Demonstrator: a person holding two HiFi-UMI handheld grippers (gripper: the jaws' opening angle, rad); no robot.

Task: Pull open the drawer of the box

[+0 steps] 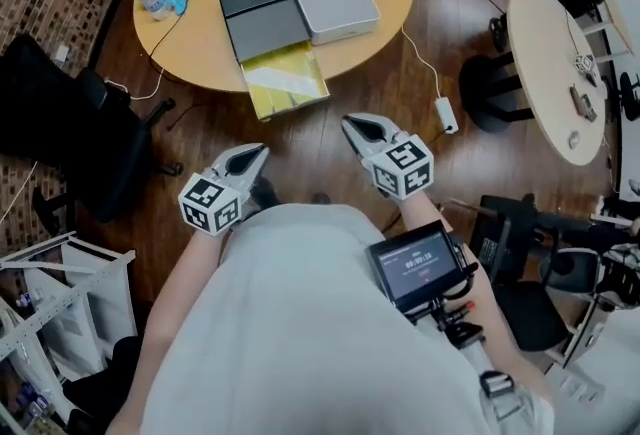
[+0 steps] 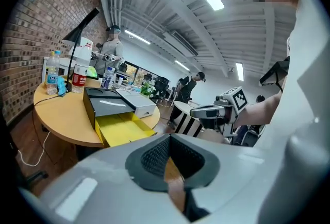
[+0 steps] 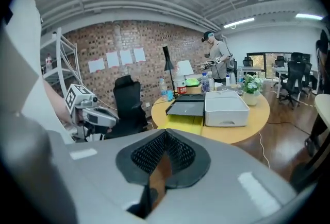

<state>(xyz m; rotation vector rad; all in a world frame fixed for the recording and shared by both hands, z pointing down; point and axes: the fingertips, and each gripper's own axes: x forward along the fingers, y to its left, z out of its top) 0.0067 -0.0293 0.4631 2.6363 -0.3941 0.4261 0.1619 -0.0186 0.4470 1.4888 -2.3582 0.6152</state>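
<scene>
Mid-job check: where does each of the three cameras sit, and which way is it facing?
Head view: on the person's head, looking steeply down at the table, the box and its pulled-out yellow drawer; torso, forearms, left gripper and right gripper show.
Left gripper view: on the left gripper, looking along its shut jaws toward the table; right gripper at right.
Right gripper view: along its shut jaws toward the table; left gripper at left.
Shared: all show the yellow drawer.

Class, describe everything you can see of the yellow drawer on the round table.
The yellow drawer is a shallow, open-topped tray, glossy and card-like, pulled well out of the dark box. Its far end sits inside the box, and its near end overhangs the edge of the round table. It looks empty. Nothing but box and table touches it.
</scene>
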